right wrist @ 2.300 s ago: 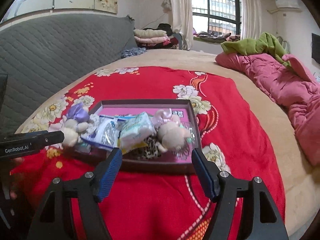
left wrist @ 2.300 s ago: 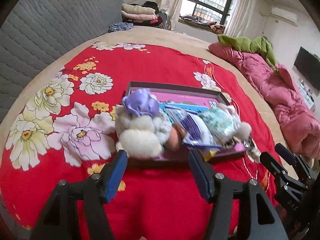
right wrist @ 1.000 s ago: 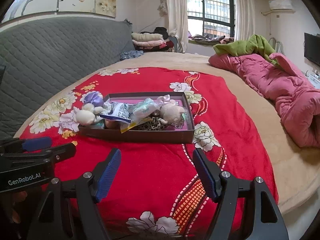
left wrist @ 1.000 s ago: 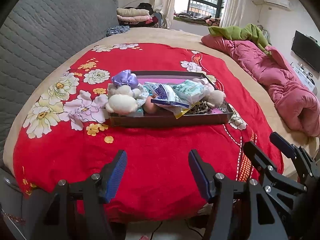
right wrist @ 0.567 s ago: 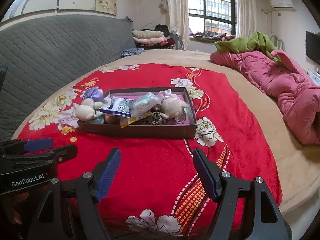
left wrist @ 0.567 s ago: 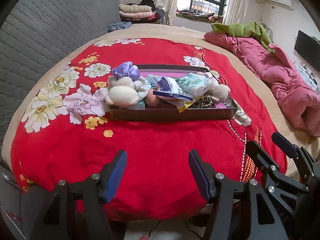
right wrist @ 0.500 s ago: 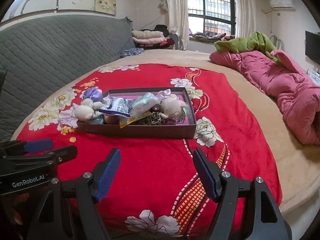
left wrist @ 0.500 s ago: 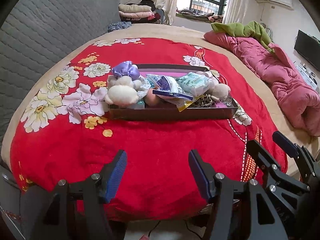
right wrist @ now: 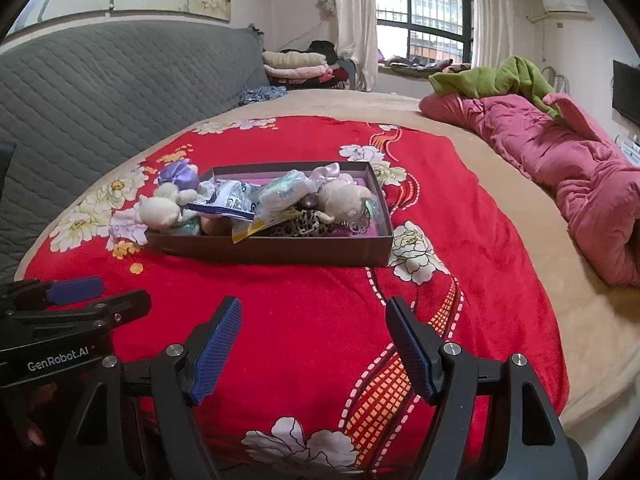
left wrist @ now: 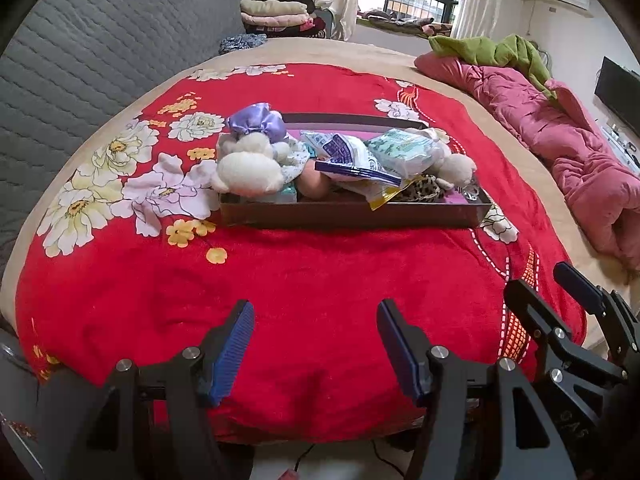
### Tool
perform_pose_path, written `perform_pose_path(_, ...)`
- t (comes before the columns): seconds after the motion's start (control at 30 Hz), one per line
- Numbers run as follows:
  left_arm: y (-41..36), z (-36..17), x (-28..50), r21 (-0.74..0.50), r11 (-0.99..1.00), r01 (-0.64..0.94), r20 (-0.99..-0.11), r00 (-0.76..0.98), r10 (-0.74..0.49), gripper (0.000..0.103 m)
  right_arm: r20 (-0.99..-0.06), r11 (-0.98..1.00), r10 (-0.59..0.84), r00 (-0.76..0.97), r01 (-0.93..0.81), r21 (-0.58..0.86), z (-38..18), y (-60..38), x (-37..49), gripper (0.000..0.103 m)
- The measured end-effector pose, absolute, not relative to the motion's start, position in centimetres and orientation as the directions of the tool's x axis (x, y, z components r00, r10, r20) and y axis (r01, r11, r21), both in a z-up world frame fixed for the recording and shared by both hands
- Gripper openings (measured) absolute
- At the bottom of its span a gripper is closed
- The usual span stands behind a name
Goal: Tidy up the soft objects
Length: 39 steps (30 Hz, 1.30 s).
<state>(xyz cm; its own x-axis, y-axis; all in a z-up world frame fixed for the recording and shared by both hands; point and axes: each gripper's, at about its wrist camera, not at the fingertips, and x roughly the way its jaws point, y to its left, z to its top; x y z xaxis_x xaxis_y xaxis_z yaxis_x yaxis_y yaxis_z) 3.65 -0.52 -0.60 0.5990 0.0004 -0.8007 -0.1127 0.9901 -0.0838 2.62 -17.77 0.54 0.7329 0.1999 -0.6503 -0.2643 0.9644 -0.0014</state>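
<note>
A shallow brown box (left wrist: 352, 216) (right wrist: 280, 250) sits on the red flowered blanket (left wrist: 304, 280) (right wrist: 320, 312), piled with soft things. A cream plush with a purple bow (left wrist: 246, 160) (right wrist: 164, 208) leans over its left end. Beside it lie plastic packets (left wrist: 348, 158) (right wrist: 240, 198), a leopard-print piece (left wrist: 424, 192) (right wrist: 304, 222) and a second cream plush (left wrist: 456, 166) (right wrist: 344, 198). My left gripper (left wrist: 316, 340) hangs open and empty over the blanket's near edge, well short of the box. My right gripper (right wrist: 314, 340) is open and empty too, equally far back.
A grey quilted headboard (left wrist: 80, 52) runs along the left. A pink quilt (left wrist: 560, 140) (right wrist: 580, 168) with a green cloth (right wrist: 496, 76) on it lies at the right. Folded clothes (right wrist: 296, 64) are stacked by the window. The bed's near edge drops to the floor just under the grippers.
Both grippers have drawn back from the box since the earliest frames; it now looks smaller and farther. Over the last second the view barely shifts. Both stay open and empty.
</note>
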Motion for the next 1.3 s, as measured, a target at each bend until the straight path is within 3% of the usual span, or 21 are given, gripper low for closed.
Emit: perform_pose_path(1.3,-1.04,-0.92,3.78,-0.055,0.994,-0.092,-0.808,0.589,0.01,0.063,-0.666,0.963,0.203,0.718,-0.27,0.002,-0.19,-17.74,2.9,0.075)
